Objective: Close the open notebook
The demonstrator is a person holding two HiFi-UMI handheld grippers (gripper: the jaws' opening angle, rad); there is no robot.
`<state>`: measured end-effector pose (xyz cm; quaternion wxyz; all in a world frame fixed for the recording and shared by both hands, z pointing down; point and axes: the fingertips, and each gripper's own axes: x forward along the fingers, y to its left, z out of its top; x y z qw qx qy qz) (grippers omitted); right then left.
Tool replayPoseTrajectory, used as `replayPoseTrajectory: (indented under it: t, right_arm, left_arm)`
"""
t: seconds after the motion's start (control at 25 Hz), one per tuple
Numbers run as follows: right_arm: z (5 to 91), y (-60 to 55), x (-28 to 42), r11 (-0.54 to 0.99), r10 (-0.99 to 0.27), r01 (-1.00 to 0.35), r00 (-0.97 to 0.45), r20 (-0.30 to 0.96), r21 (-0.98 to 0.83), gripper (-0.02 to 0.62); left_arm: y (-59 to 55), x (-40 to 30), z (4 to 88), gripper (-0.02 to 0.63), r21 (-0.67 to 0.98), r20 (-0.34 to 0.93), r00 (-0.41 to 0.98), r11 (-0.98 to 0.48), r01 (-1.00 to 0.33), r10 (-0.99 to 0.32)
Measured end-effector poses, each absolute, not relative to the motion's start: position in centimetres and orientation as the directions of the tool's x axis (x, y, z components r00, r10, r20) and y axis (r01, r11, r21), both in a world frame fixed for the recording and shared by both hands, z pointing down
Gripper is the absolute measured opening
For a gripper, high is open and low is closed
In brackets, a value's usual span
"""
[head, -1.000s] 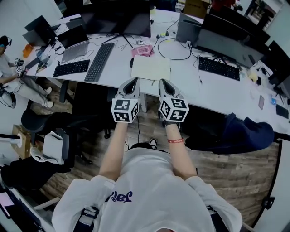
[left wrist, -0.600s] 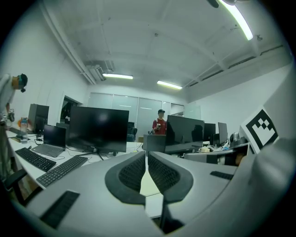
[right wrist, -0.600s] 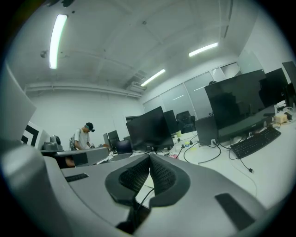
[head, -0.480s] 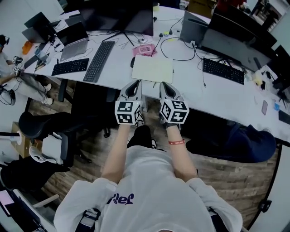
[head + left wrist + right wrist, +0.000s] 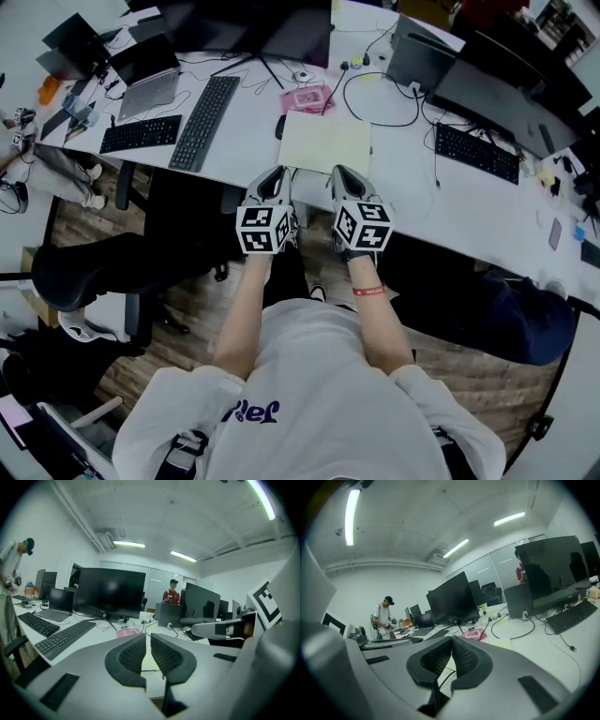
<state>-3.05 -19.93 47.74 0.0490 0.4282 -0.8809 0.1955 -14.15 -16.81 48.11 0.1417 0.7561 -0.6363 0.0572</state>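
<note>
Both hand-held grippers have edged forward and lower toward the long white desk point(image 5: 441, 202), side by side. The left gripper point(image 5: 275, 174) has its dark ribbed pads all but pressed together, only a thin slit between them and nothing in it. The right gripper point(image 5: 343, 173) has its pads pressed together and is empty too. The pale cream open notebook point(image 5: 325, 142) lies flat at the desk's near edge, just beyond both tips, with a pink packet point(image 5: 307, 98) just behind it.

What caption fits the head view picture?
Left gripper and right gripper, both empty, poised before the notebook on a white desk.
</note>
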Motion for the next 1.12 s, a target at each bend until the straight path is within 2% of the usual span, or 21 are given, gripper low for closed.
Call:
replayPoseTrajectory:
  t: [0.6,0.8,1.12]
  right_arm:
    - [54.5,-25.8,-7.0,0.551,-0.656,-0.758,-0.652,0.382,-0.349,0.015]
    - [56.1,-27.3,-8.5,0.545,-0.641,-0.756,-0.654,0.401,-0.362,0.015]
    - [57.6,-29.5,-9.0,0.520,-0.638,-0.768,-0.640,0.428,-0.373,0.015]
  left_arm:
    - [-23.2,-18.3,56.5,0.101,0.219,0.433,0.197,-0.109,-0.970,-0.879]
    - [-25.0,-19.9,58.6,0.149,0.272,0.470,0.224,-0.101,-0.957,-0.854]
    - [-27.0,-21.2,61.2,0.150,0.325,0.527,0.290,-0.126,-0.937,-0.799]
